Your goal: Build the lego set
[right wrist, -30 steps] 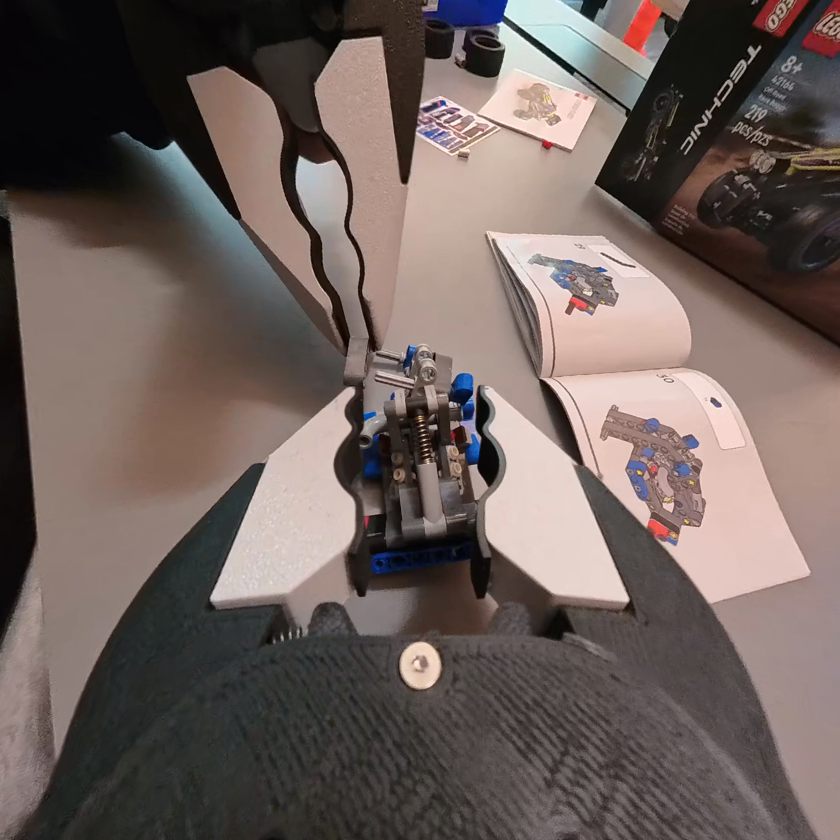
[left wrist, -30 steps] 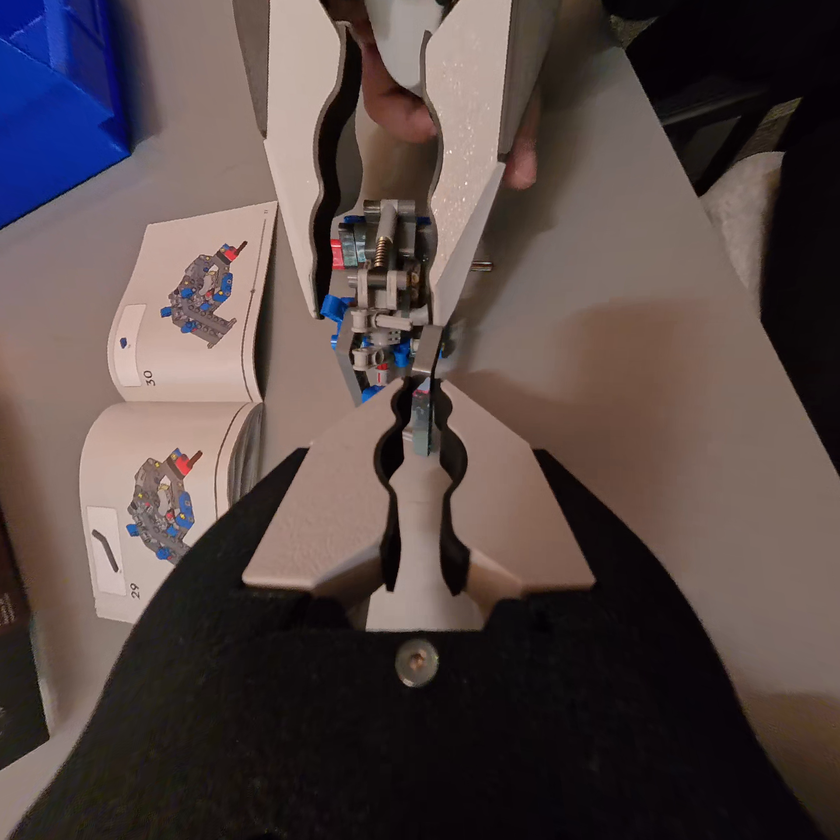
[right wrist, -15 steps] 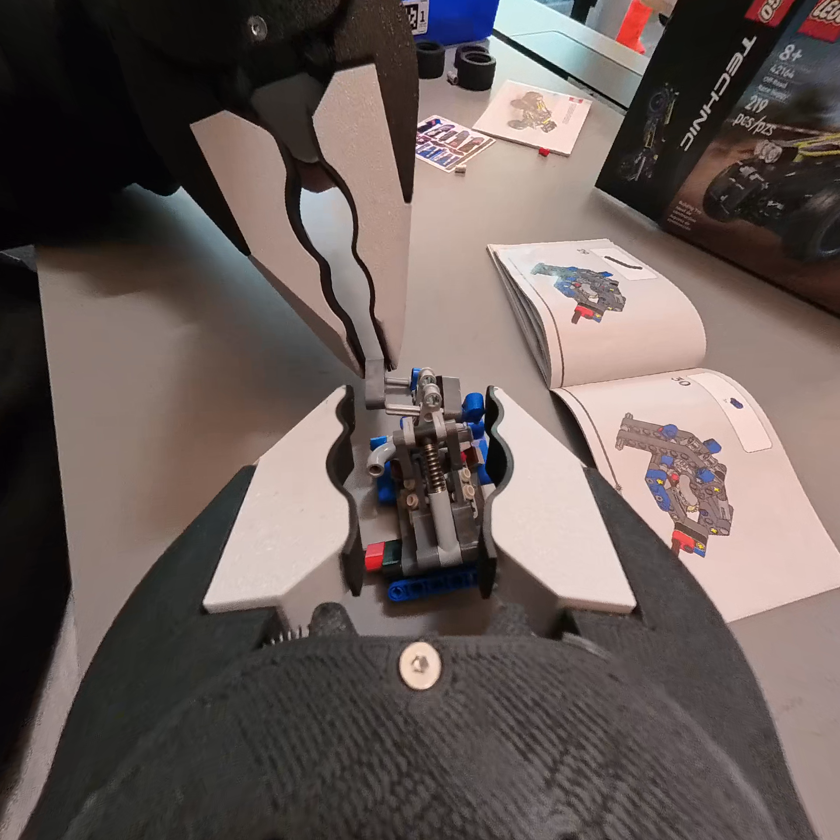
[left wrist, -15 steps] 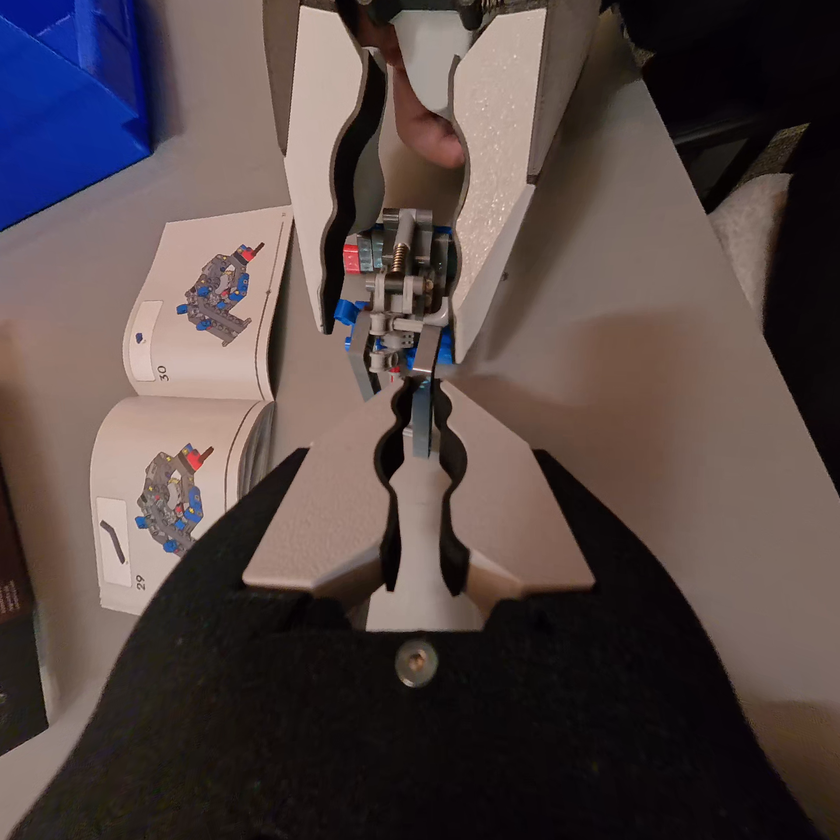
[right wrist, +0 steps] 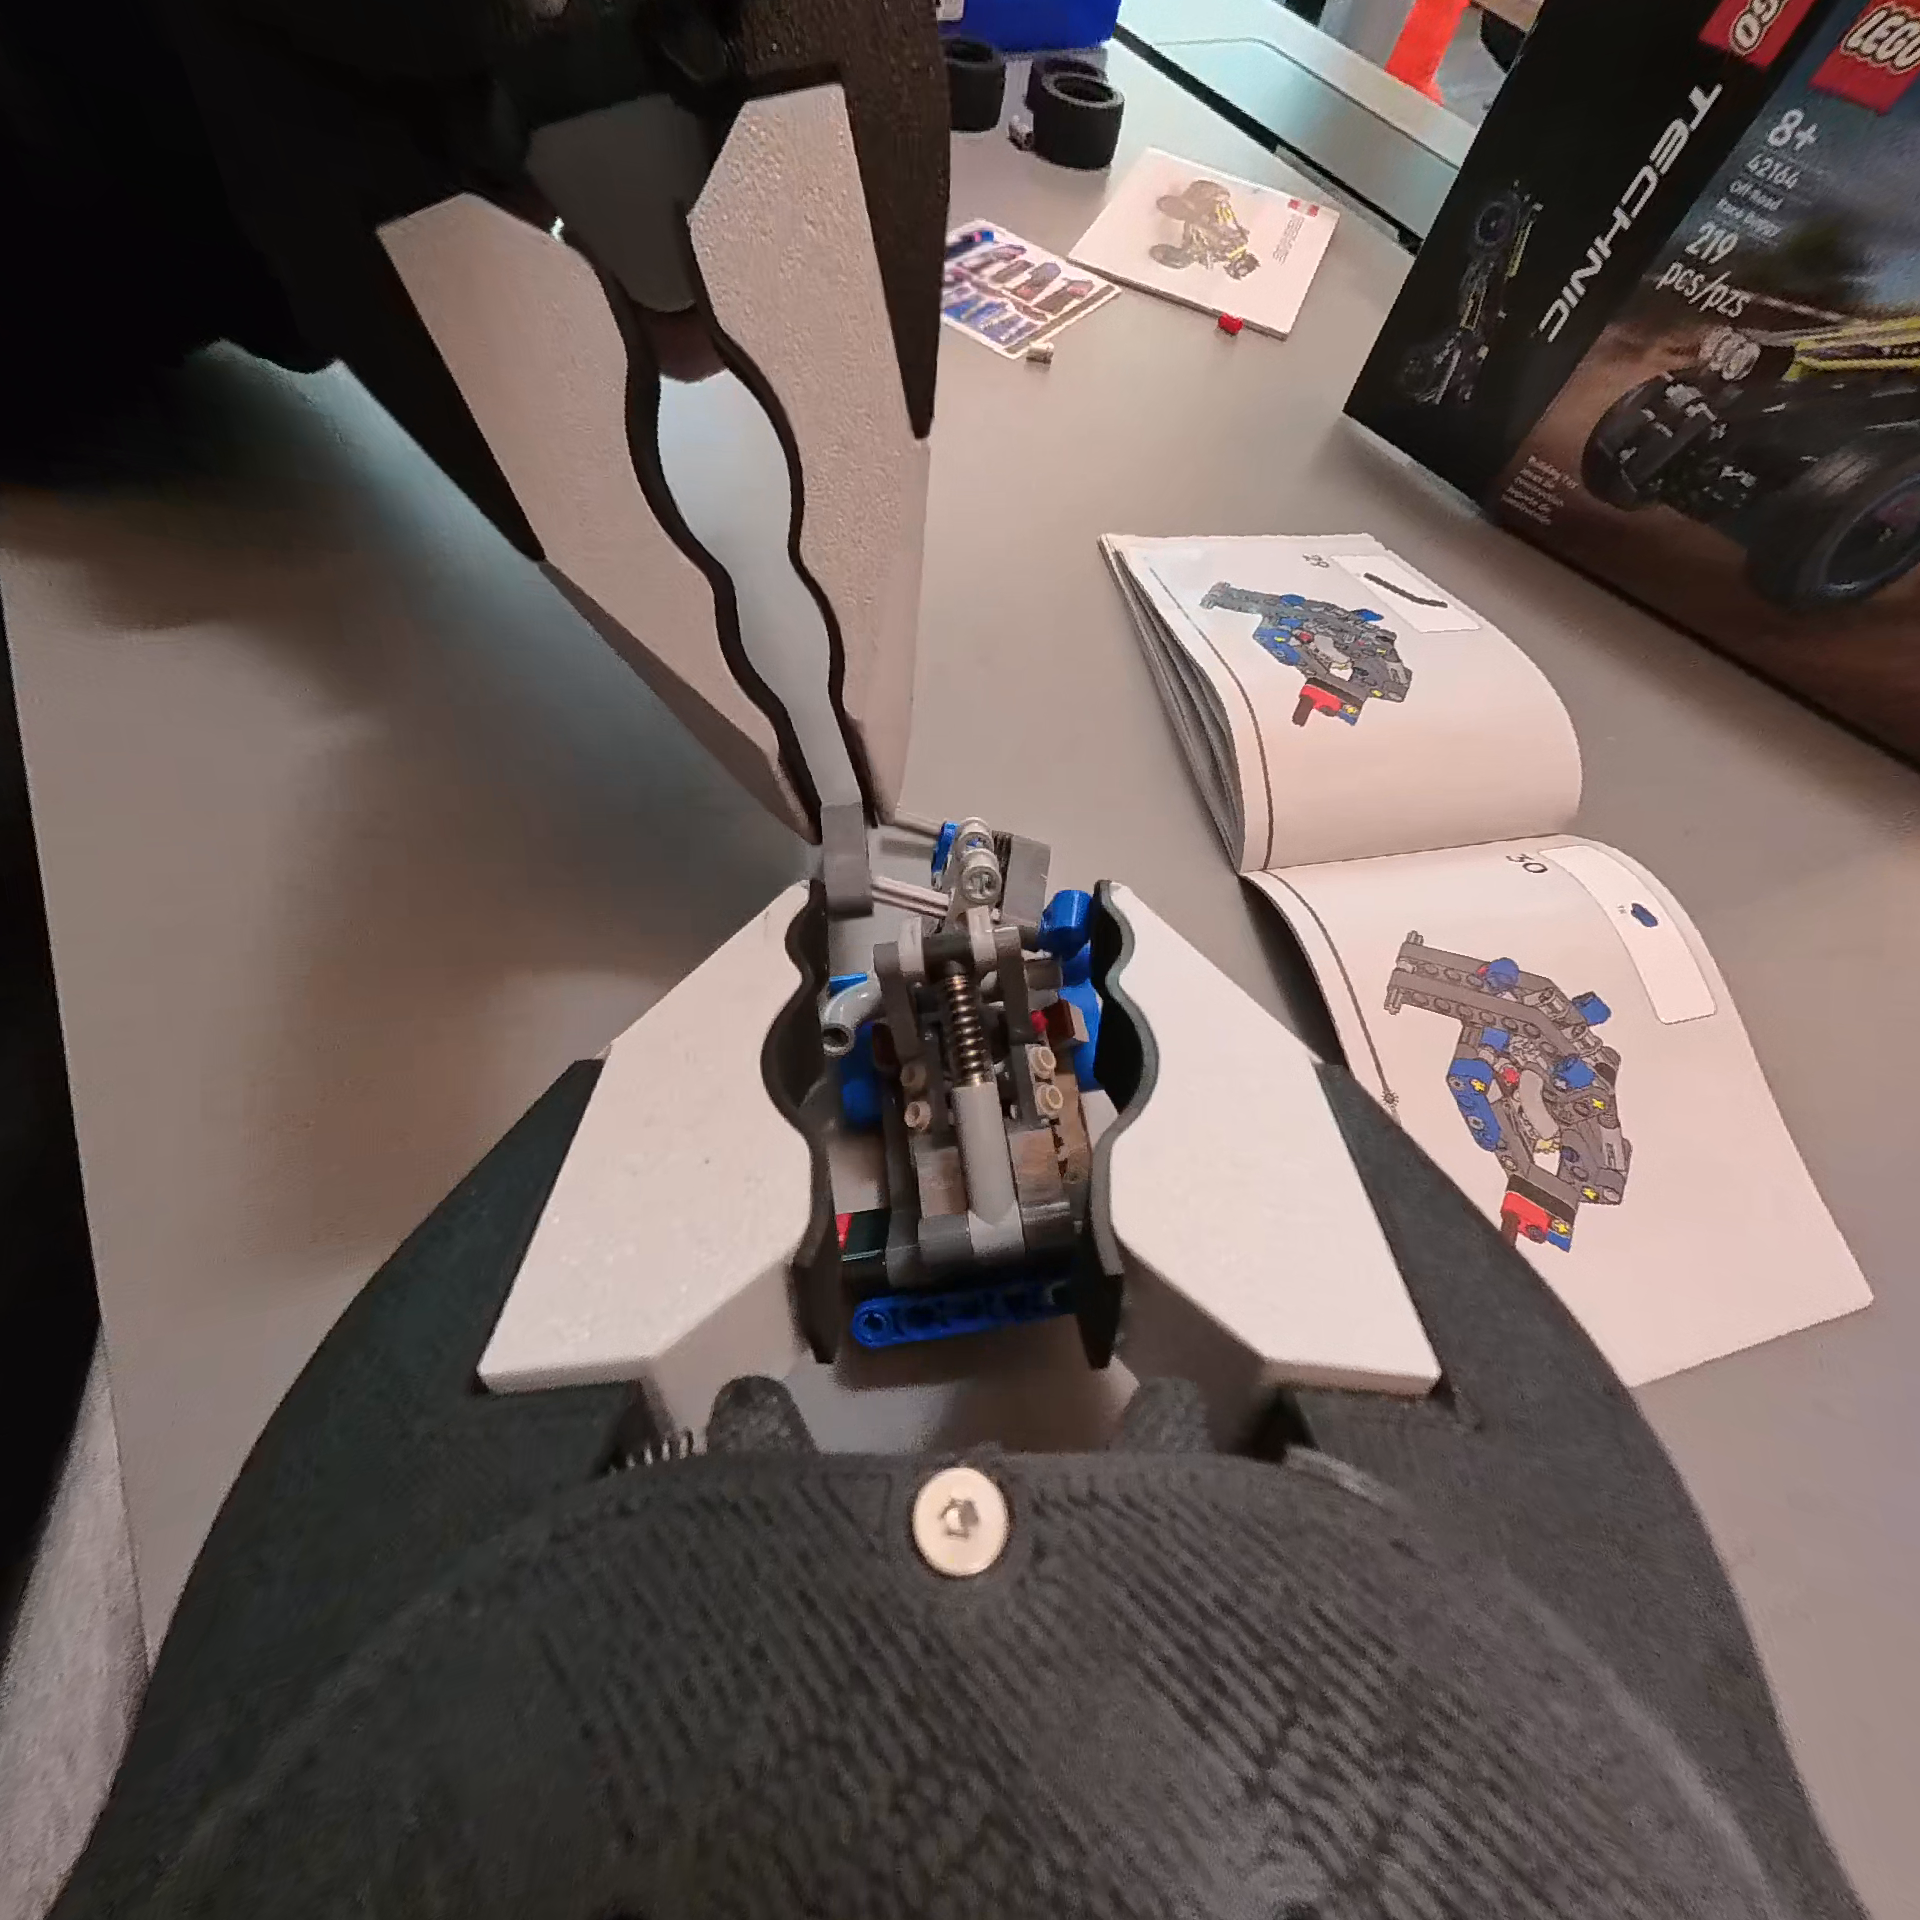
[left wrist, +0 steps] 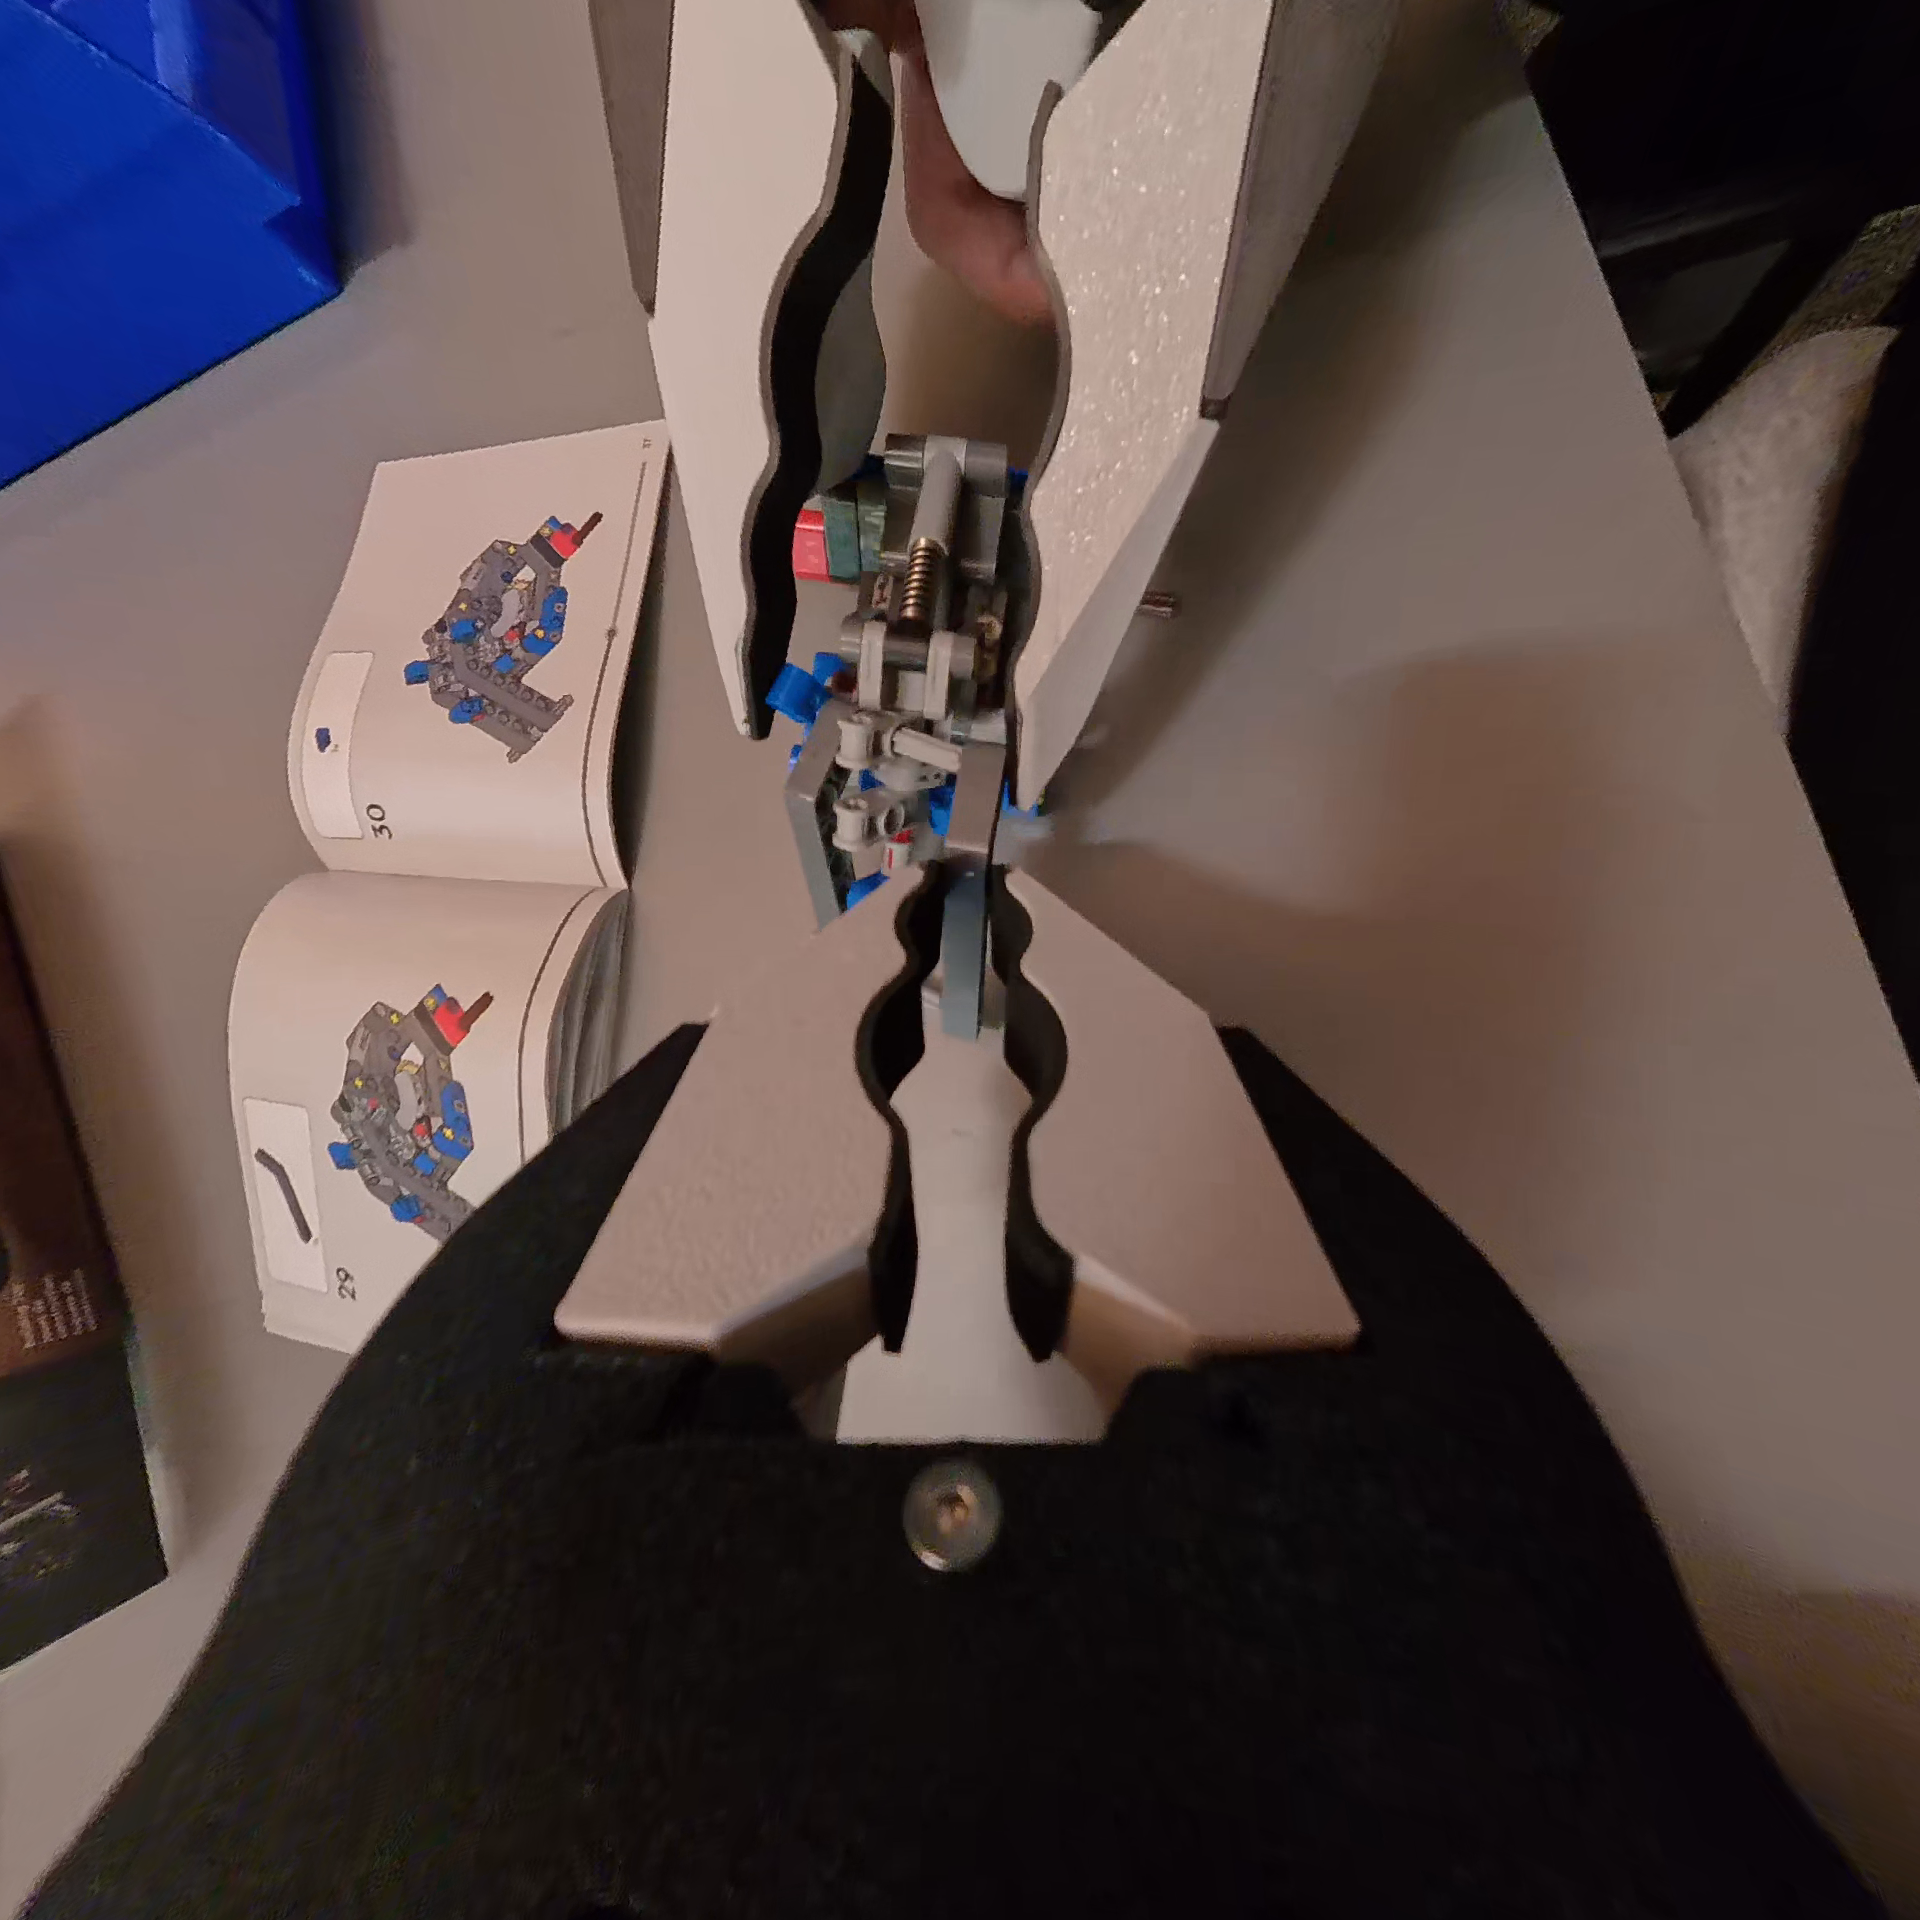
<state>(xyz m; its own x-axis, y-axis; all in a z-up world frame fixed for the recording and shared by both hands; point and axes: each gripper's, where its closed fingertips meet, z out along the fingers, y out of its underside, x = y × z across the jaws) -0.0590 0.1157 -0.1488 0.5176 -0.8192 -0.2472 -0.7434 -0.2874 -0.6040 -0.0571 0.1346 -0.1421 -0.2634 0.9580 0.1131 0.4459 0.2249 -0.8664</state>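
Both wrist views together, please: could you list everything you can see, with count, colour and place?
Brick assembly: one, grey and blue with a spring, between the right gripper's fingers.
Grey beam: one, at the assembly's end, pinched by the left gripper.
Instruction booklet: one, white, open on the table beside the grippers.
Set box: one, dark, far right.
Sticker sheet: one, multicoloured, farther back.
Leaflet: one, white, beside it.
Tyres: at least two, black, at the back.
Blue bin: one, far corner.
Table: grey.
Left gripper: shut on the beam.
Right gripper: clamping the assembly.

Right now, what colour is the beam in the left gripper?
Grey beam; clearest in the left wrist view.
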